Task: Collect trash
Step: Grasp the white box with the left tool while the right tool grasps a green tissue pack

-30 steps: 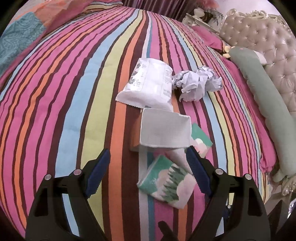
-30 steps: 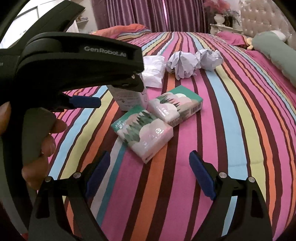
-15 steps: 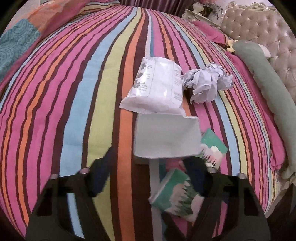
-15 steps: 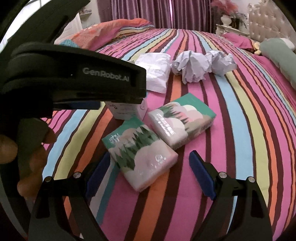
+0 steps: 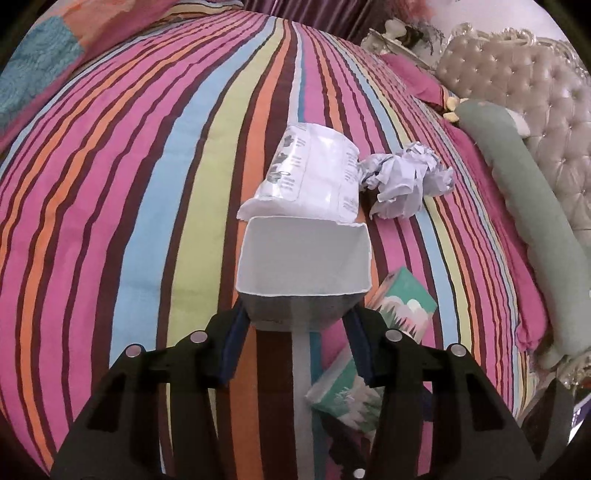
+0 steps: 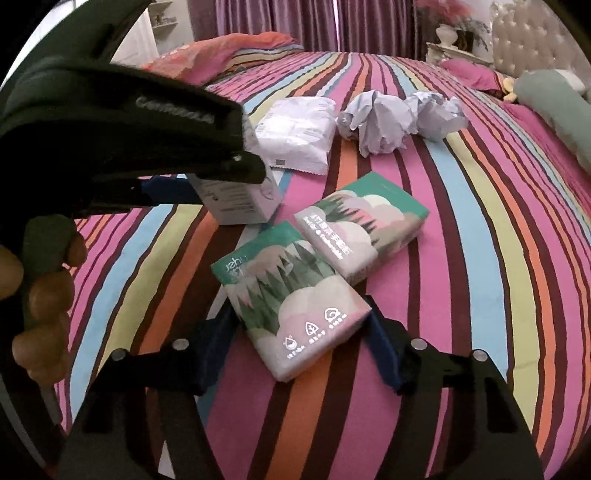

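Observation:
On the striped bedspread lie a white open carton (image 5: pixel 303 269), a white plastic wrapper (image 5: pixel 314 173), crumpled paper balls (image 5: pixel 402 181) and two green tissue packs (image 6: pixel 295 299). My left gripper (image 5: pixel 295 339) has closed on the base of the white carton, its blue pads against both sides. In the right wrist view the left gripper (image 6: pixel 207 192) shows at the left, holding the carton (image 6: pixel 240 203). My right gripper (image 6: pixel 299 350) straddles the nearer tissue pack, its fingers touching or nearly touching the pack's sides. The wrapper (image 6: pixel 295 136) and paper balls (image 6: pixel 391 118) lie behind.
A padded headboard (image 5: pixel 524 92) and a long green bolster (image 5: pixel 524 206) run along the right edge of the bed. Pink pillows (image 6: pixel 221 55) lie at the far end, purple curtains (image 6: pixel 332 22) behind. The second tissue pack (image 6: pixel 362 229) lies just behind the first.
My left gripper moved forward and closed around the white carton. My right gripper moved forward and narrowed around the nearer tissue pack.

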The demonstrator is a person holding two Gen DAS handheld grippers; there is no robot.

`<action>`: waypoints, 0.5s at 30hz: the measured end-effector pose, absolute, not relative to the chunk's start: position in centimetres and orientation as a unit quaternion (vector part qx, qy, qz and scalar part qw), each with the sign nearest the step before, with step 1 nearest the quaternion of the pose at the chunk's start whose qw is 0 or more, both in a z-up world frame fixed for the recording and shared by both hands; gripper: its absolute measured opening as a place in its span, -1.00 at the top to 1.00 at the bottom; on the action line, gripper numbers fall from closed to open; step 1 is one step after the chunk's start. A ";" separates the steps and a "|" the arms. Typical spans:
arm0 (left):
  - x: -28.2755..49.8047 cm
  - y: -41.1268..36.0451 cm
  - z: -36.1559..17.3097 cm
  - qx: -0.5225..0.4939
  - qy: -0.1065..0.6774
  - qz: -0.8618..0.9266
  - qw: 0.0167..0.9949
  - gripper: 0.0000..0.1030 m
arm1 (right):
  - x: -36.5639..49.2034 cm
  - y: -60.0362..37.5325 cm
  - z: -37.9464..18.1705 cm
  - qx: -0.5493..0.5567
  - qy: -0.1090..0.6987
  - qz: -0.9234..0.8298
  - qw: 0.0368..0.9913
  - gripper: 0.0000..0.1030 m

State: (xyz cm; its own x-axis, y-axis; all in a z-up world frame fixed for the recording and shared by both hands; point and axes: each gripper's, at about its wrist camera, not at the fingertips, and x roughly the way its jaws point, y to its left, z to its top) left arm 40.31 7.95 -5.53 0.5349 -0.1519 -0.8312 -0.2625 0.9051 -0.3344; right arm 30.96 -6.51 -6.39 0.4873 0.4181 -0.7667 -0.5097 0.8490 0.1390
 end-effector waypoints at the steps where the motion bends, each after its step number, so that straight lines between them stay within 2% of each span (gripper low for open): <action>1: 40.1 8.1 -5.5 -0.216 0.479 0.033 0.850 0.06 | 30.7 -6.7 -6.3 -0.050 0.428 0.269 0.861 -0.22; 9: 37.0 9.6 -4.7 -0.233 0.460 0.043 0.856 0.06 | 30.1 -9.2 -6.1 0.008 0.437 0.254 0.863 -0.22; 15: 33.0 9.4 -3.1 -0.201 0.441 0.043 0.874 0.06 | 29.3 -12.3 -5.6 0.048 0.439 0.205 0.874 -0.22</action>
